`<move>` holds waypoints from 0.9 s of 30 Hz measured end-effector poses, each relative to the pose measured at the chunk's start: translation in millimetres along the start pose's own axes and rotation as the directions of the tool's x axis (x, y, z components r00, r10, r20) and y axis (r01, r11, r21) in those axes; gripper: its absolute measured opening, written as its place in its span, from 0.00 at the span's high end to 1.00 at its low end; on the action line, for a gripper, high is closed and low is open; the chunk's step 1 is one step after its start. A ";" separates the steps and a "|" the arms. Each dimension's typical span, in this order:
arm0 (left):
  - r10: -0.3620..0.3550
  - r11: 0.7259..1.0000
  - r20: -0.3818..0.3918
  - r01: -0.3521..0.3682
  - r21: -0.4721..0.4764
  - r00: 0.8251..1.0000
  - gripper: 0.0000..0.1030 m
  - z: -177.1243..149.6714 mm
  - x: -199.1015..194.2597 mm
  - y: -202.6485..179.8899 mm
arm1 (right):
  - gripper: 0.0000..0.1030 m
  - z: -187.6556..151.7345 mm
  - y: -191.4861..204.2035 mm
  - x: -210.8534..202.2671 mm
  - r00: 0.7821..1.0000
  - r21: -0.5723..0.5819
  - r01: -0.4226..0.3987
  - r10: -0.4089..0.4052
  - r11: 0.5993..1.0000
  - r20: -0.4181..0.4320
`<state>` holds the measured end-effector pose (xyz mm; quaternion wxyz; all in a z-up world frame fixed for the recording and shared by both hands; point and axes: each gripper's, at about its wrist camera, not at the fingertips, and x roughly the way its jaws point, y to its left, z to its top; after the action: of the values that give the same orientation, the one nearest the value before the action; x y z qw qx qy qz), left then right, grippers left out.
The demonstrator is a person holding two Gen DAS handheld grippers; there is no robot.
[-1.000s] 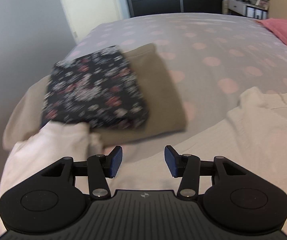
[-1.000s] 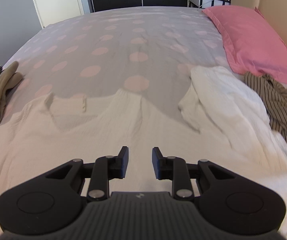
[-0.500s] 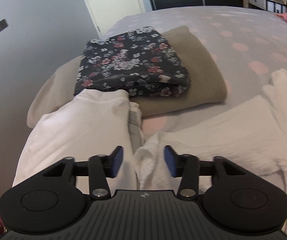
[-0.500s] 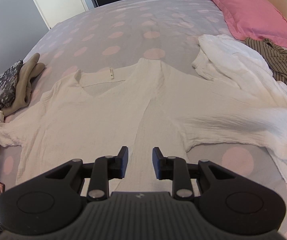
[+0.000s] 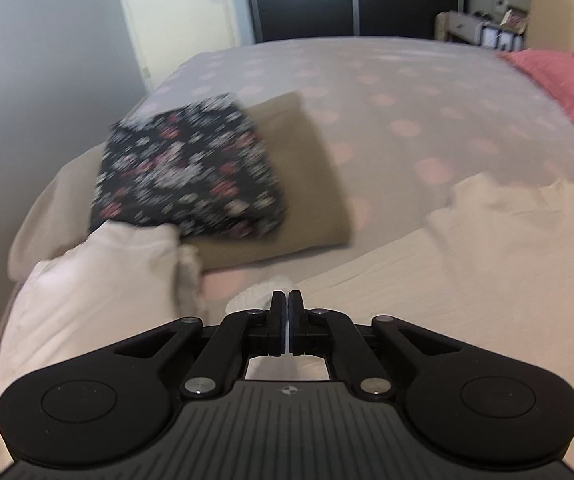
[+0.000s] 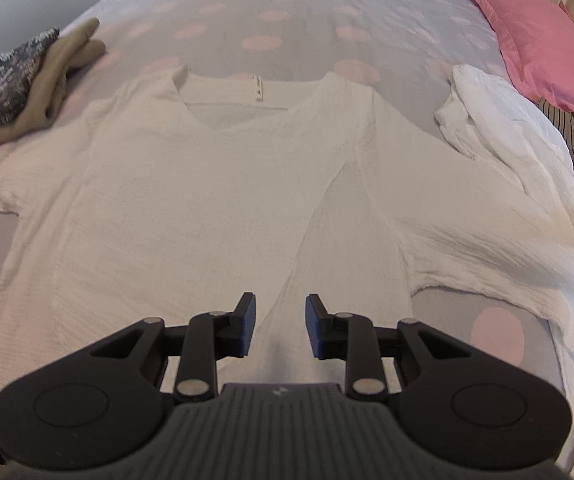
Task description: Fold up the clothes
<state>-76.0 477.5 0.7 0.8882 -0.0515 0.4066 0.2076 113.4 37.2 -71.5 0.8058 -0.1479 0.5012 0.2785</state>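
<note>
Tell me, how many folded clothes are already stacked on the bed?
2 for sure: a dark flowered piece on top of a tan one, near the bed's left edge. A pale piece lies in front of them; whether it is folded I cannot tell.

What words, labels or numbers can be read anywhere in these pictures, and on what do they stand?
No text can be read.
White top: its neck label carries a small dark mark, too small to read.
Left tool: a small round emblem on its body, not lettering.
Right tool: a small emblem on its body, too small to read.
</note>
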 end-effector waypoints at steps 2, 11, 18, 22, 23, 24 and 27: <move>-0.070 0.998 0.017 0.070 -0.008 0.997 1.00 11.4 -11.8 -17.1 | 0.71 -0.7 0.3 4.4 1.000 0.001 0.010 -0.010 1.000 -0.019; -0.411 0.910 0.013 0.409 0.059 0.912 1.00 36.2 -35.5 -123.8 | 0.71 3.6 6.1 9.2 0.999 0.032 0.000 0.002 0.999 -0.050; -0.499 0.850 -0.053 0.501 0.162 0.865 1.00 31.5 -21.5 -191.1 | 0.70 12.1 37.4 4.1 0.998 -0.018 -0.052 0.051 0.999 -0.048; -0.509 0.838 -0.078 0.514 0.182 0.857 0.85 26.2 -15.3 -200.9 | 0.68 13.8 54.1 1.9 0.996 -0.055 -0.077 0.075 0.996 -0.040; -0.513 0.836 -0.077 0.518 0.181 0.855 0.77 25.0 -15.3 -200.2 | 0.68 13.8 56.8 2.0 0.996 -0.059 -0.082 0.080 0.995 -0.039; -0.516 0.835 -0.072 0.520 0.180 0.854 0.61 23.5 -15.7 -199.0 | 0.68 13.7 59.0 2.1 0.996 -0.062 -0.087 0.084 0.994 -0.039; -0.472 0.860 -0.059 0.474 0.188 0.880 0.57 18.2 -15.2 -193.7 | 0.68 15.1 64.1 4.2 0.995 -0.065 -0.094 0.091 0.993 -0.040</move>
<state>7.4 301.3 9.1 0.9105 -0.0625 0.4047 -0.0581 87.5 97.6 -65.8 0.7772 -0.1566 0.5126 0.3295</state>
